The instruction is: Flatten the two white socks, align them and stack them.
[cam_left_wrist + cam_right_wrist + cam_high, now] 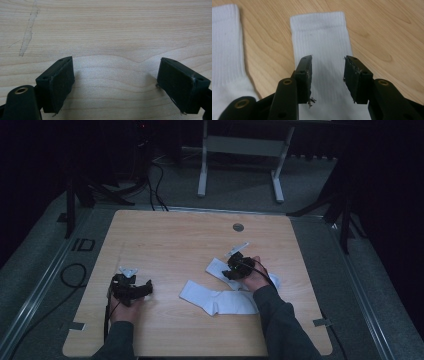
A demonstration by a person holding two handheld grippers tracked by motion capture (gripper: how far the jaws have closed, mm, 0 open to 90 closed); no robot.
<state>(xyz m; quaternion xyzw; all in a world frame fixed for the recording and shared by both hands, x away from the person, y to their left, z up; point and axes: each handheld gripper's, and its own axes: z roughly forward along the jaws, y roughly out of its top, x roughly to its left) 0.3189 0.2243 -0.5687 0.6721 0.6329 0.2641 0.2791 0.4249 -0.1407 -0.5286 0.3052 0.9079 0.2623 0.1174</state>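
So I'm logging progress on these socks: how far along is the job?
Early. Done so far: both white socks lie flat and apart on the table, the near sock and the far sock. In hand: the right gripper hovers open over the far sock's leg, not yet closed on it. The left gripper waits open over bare wood. Gripping and pairing the socks remains.

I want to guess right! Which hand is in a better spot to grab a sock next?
Probably the right. The right gripper hangs open over a white sock, jaws either side of it. The left gripper is open over bare table.
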